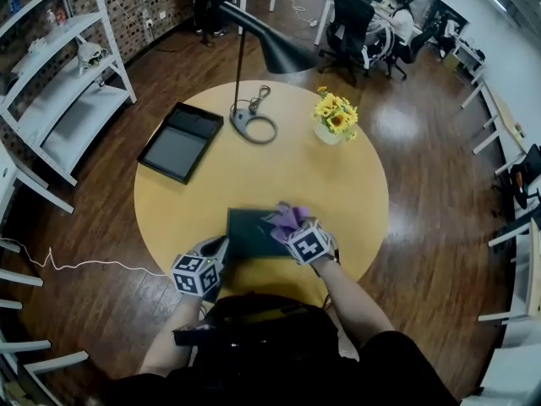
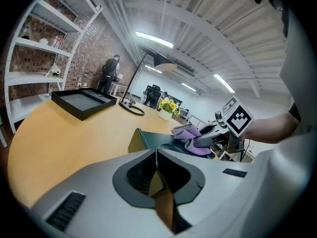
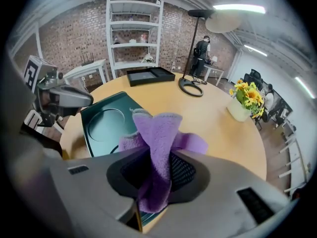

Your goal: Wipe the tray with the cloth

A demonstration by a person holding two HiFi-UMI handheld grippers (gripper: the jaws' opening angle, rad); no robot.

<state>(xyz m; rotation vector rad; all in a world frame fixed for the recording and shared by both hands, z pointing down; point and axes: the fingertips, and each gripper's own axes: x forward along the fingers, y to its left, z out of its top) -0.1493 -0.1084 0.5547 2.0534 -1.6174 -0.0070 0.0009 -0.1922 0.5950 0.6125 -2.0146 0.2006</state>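
Observation:
A dark green tray (image 1: 249,231) lies at the near edge of the round wooden table (image 1: 254,176). My left gripper (image 1: 222,245) is at the tray's left rim, and in the left gripper view its jaws (image 2: 156,150) are closed together on that rim, with the tray (image 2: 163,139) stretching away ahead. My right gripper (image 1: 292,228) is over the tray's right part, shut on a bunched purple cloth (image 1: 287,216). In the right gripper view the cloth (image 3: 158,133) sticks up out of the jaws (image 3: 157,155) above the tray (image 3: 106,123).
A black tray (image 1: 180,142) lies at the table's far left. A lamp base (image 1: 254,127) and a vase of yellow flowers (image 1: 335,118) stand at the back. White shelves (image 1: 59,100) are on the left, and a white cable (image 1: 84,265) runs across the floor.

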